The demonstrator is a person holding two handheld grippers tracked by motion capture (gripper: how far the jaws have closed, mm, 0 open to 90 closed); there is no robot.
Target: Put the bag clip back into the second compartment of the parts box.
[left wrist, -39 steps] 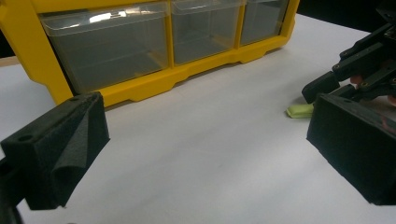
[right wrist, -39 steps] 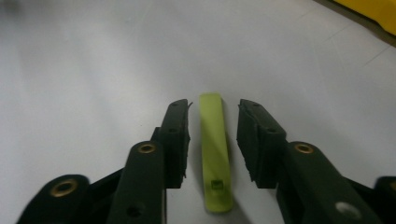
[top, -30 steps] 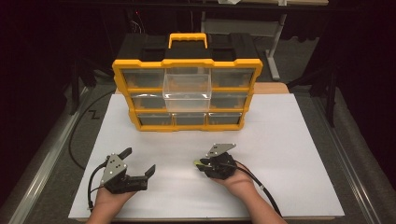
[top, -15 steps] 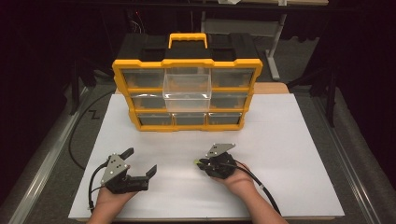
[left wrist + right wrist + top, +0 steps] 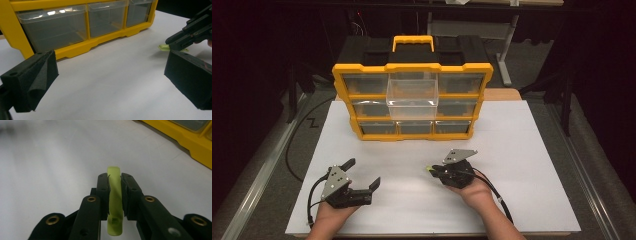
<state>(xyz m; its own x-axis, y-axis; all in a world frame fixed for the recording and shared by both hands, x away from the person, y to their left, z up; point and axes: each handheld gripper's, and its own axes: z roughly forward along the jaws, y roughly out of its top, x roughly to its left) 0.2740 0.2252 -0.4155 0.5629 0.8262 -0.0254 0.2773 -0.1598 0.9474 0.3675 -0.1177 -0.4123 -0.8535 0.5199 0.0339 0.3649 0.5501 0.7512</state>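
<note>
White board (image 5: 512,150) covers the table under my hands, and at its far edge stands the yellow organizer (image 5: 412,102) with rows of clear drawers. One clear drawer (image 5: 412,92) in the middle sticks out toward me past the rest. My left gripper (image 5: 359,175) rests near the front left of the board with its jaws spread wide, holding nothing; bare white surface lies between the two foam pads (image 5: 35,80). My right gripper (image 5: 432,170) sits near the front, right of centre, well apart from the left one. Its jaws are drawn in narrow and clamp a small pale green strip (image 5: 114,202) that pokes out past the tips, perhaps plastic, though I cannot be sure.
</note>
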